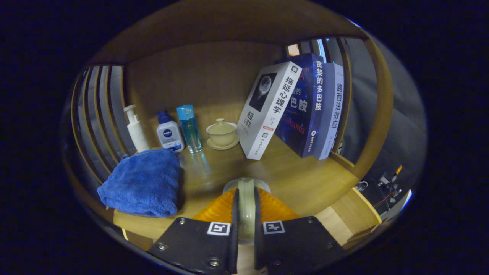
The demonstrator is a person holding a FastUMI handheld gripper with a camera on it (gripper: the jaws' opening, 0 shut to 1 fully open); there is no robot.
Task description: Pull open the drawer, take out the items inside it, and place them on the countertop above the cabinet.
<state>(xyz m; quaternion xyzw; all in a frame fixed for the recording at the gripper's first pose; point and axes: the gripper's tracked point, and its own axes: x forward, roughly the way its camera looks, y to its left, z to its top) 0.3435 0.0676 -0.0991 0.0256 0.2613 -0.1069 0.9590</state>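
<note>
My gripper (pixel 246 200) is shut on a pale cream, round ceramic piece (pixel 246 183), held edge-on between the two fingers, its rim rising just past the fingertips. It hangs low over the front part of the wooden countertop (pixel 301 175). I cannot tell whether the piece touches the wood. A folded blue towel (pixel 143 183) lies on the countertop just left of the fingers. Beyond the fingers stands a cream lidded tea bowl (pixel 221 132) on its saucer.
Along the back left stand a white pump bottle (pixel 135 130), a white and blue bottle (pixel 169 134) and a clear blue bottle (pixel 190 129). Three books (pixel 305 107) lean against the right wall. Slatted side walls and a wooden roof enclose the shelf.
</note>
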